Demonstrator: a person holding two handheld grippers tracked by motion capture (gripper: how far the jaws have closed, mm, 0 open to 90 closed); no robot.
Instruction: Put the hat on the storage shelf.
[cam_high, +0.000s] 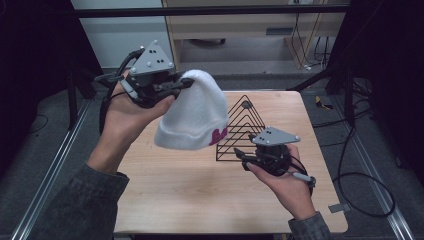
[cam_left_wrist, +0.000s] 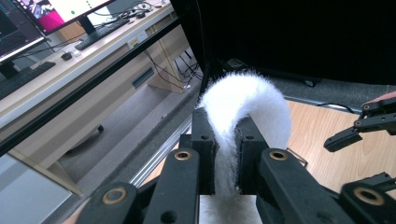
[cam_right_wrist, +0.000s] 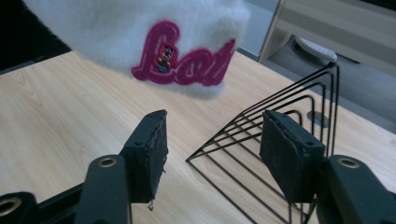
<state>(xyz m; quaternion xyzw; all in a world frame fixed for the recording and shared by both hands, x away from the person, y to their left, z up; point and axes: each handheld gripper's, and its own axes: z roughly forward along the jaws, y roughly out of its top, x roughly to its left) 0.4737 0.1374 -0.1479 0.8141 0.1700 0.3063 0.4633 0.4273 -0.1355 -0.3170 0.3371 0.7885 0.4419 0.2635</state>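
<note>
Fuzzy white cloth hat (cam_high: 194, 116), black wire rack (cam_high: 242, 127), wood table (cam_high: 200, 195)

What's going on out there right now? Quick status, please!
Left gripper shut on white beanie, lifted above table. Right gripper open, empty, beside black wire rack. Nothing blocking.

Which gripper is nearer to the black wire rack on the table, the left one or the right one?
Right. The right gripper, open, sits low at the near edge of the black wire rack. The left gripper is raised off to the left, shut on the white hat, which hangs beside the rack.
</note>
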